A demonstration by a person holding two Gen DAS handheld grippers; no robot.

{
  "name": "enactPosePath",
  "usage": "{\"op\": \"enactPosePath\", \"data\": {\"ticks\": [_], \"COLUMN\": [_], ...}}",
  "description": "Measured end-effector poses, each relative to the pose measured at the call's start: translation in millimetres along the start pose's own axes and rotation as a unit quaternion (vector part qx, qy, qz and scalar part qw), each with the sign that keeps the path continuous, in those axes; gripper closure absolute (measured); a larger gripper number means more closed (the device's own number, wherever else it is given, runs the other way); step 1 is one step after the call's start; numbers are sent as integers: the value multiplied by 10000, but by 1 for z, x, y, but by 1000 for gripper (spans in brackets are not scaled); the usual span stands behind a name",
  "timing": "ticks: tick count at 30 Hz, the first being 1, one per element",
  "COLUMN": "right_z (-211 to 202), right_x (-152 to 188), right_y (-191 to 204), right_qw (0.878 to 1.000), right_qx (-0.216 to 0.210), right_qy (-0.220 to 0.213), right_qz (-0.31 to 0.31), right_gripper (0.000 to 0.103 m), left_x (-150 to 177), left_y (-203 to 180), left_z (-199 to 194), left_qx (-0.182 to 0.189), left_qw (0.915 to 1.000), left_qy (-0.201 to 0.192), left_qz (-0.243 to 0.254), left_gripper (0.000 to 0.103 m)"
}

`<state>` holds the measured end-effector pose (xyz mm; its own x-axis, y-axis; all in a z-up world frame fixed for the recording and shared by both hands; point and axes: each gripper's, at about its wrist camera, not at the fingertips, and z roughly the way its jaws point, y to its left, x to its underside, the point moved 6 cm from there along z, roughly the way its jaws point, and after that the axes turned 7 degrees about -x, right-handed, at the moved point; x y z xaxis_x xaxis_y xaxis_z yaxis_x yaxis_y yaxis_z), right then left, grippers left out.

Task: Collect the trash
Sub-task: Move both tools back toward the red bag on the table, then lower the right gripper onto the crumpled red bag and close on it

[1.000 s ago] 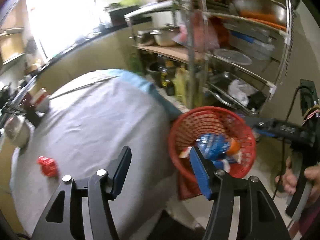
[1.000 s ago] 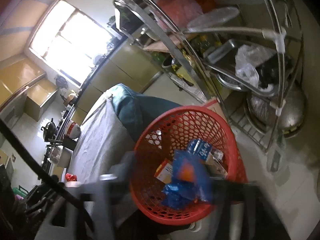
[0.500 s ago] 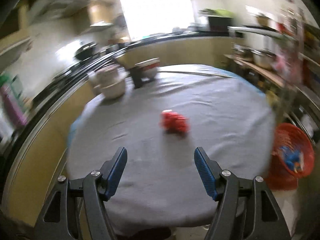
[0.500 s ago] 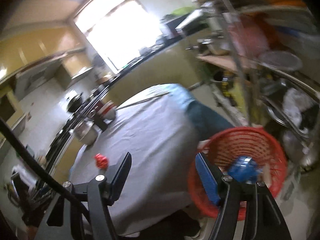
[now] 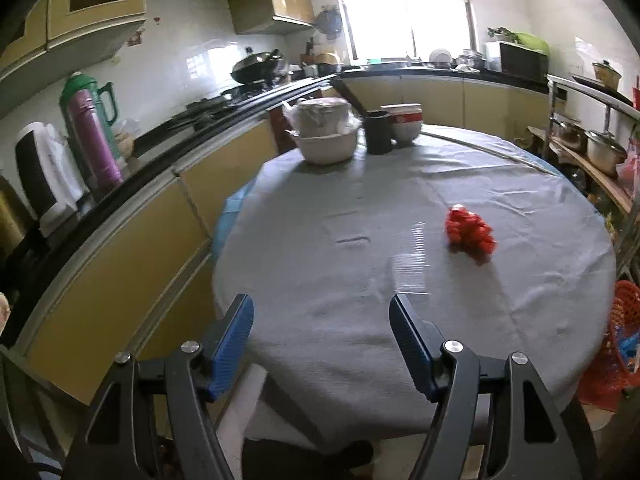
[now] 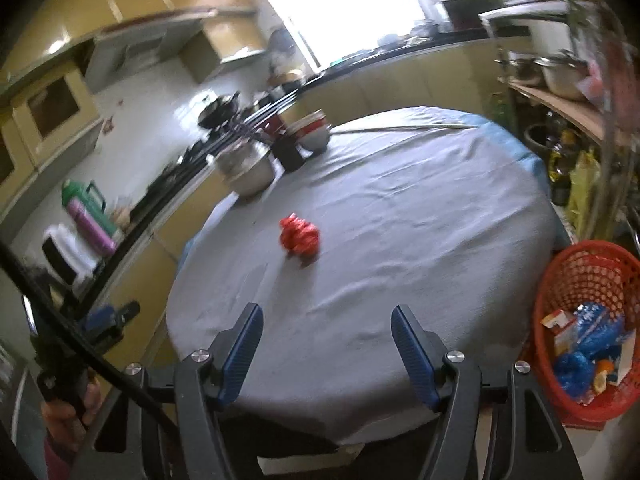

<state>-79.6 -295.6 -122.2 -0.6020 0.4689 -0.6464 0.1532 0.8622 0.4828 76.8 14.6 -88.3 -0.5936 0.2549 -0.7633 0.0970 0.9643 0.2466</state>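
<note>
A crumpled red wrapper (image 5: pixel 469 235) lies on the round grey-clothed table (image 5: pixel 360 280), right of centre; it also shows in the right wrist view (image 6: pixel 299 236). A red mesh basket (image 6: pixel 588 264) with blue and white trash stands on the floor at the table's right edge; only its rim (image 5: pixel 622 304) shows in the left wrist view. My left gripper (image 5: pixel 320 332) is open and empty over the near table edge, well short of the wrapper. My right gripper (image 6: pixel 326 338) is open and empty, near the table's front edge. The left gripper (image 6: pixel 108 316) also appears at the left of the right wrist view.
Bowls (image 5: pixel 326 136), a dark cup (image 5: pixel 378 132) and a red-rimmed bowl (image 5: pixel 404 122) stand at the table's far side. A kitchen counter (image 5: pixel 120 184) with flasks runs along the left. A metal shelf rack (image 6: pixel 592 92) with pots stands at the right.
Both grippers have swung left, away from the basket, and now face the table and the red wrapper. Both stay open and empty.
</note>
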Motion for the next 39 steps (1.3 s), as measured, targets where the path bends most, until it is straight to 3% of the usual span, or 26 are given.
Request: {"op": "enactPosePath", "data": {"ticks": [13,30,39], "right_z": [22,43,49], "right_x": [4,13,18], "right_y": [32,74,73], "right_qw": [9994,9958,9954], "right_qx": [41,-12,-25], "right_qy": [225,457,562], "right_qz": [-265,-797,-771], "right_gripper": [32,32,32], "left_x": [13,5,8], "left_y": [77,66,61], "left_z": [33,5,7], "left_qx": [-82,-189,-158], "left_qw": [9942,9971,9976], "left_qy": [381,3,60], "left_qz": [-1001,-731,-676], "left_gripper": [32,31,31]}}
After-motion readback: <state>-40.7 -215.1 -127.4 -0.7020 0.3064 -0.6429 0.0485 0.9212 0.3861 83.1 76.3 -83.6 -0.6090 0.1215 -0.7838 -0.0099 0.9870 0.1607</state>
